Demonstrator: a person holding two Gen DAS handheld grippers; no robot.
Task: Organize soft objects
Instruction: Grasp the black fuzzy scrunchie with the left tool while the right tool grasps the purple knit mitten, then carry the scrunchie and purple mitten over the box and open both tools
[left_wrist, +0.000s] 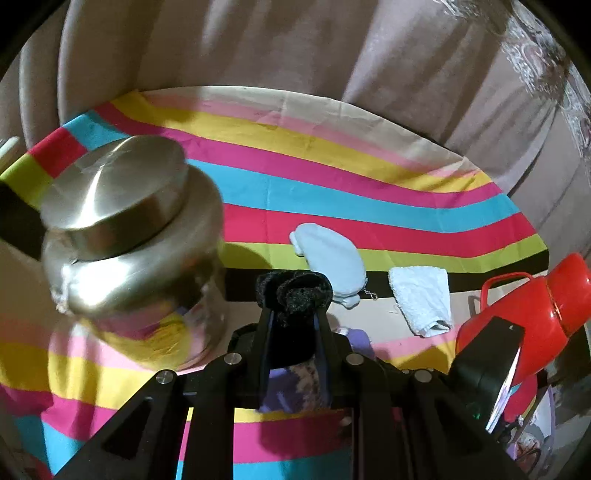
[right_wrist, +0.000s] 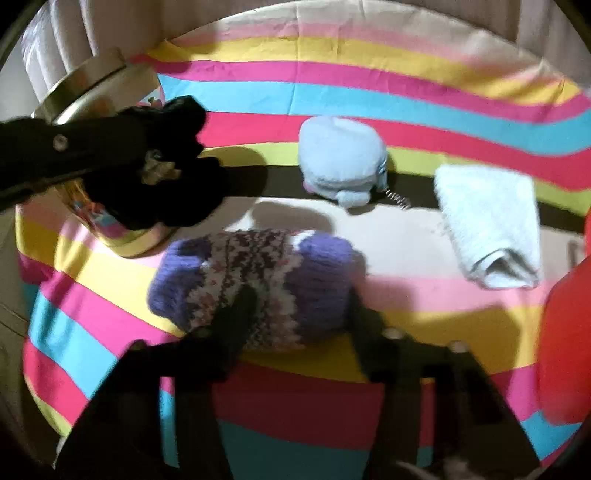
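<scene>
black fuzzy cloth (left_wrist: 293, 291) is sitting clamped between the left gripper (left_wrist: 291, 314) fingers, beside the steel jar (left_wrist: 125, 229). right gripper (right_wrist: 299, 314) fingers are straddling the purple knitted mitten (right_wrist: 255, 284) on the striped cloth (right_wrist: 369, 96); whether they are gripping it is unclear.

- No words, labels, brand marks, numbers or signs can be read in either view.
- The colourful print on the metal jar (right_wrist: 92, 218) is too blurred to read.
</scene>
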